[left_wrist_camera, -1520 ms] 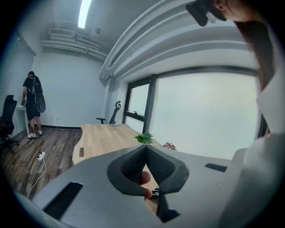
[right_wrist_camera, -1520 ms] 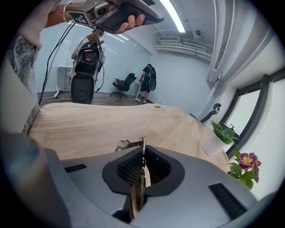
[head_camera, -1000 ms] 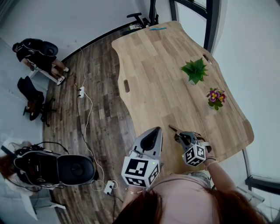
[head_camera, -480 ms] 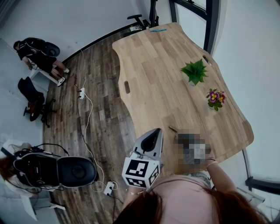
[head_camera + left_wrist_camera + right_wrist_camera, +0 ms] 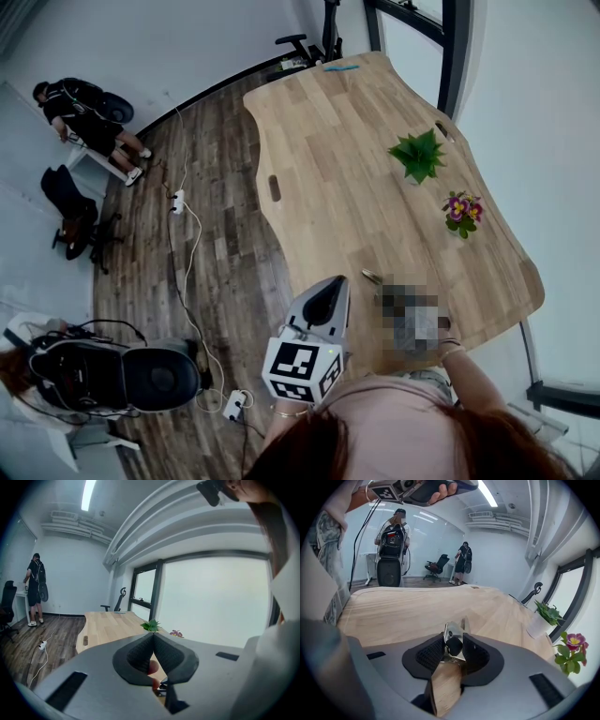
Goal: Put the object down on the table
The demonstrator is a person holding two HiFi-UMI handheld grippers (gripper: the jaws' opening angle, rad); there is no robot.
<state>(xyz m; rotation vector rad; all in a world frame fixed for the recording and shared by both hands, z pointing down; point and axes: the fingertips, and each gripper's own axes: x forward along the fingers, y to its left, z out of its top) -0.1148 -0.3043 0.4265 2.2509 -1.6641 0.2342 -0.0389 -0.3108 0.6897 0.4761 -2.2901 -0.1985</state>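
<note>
A metal tool (image 5: 451, 629) with a black pivot lies between the pads of my right gripper (image 5: 453, 639), its far end towards the wooden table (image 5: 417, 609). The jaws have just been opening and stand apart, with the tool still between them. In the head view the tool's tip (image 5: 371, 277) rests on the table (image 5: 356, 141) near its front edge, and the right gripper itself is hidden by a blurred patch. My left gripper (image 5: 328, 287) hangs off the table's near left edge with its jaws together (image 5: 153, 635) and nothing between them.
A green potted plant (image 5: 417, 153) and a small flowering pot (image 5: 461, 210) stand at the table's right side. A blue item (image 5: 339, 66) lies at the far end. A power strip (image 5: 176, 200) with cables lies on the floor. A person (image 5: 84, 117) stands at far left.
Both grippers keep their places in the head view. The tool's tip stays at the same spot on the table. The right jaws cannot be compared, as they are hidden now.
</note>
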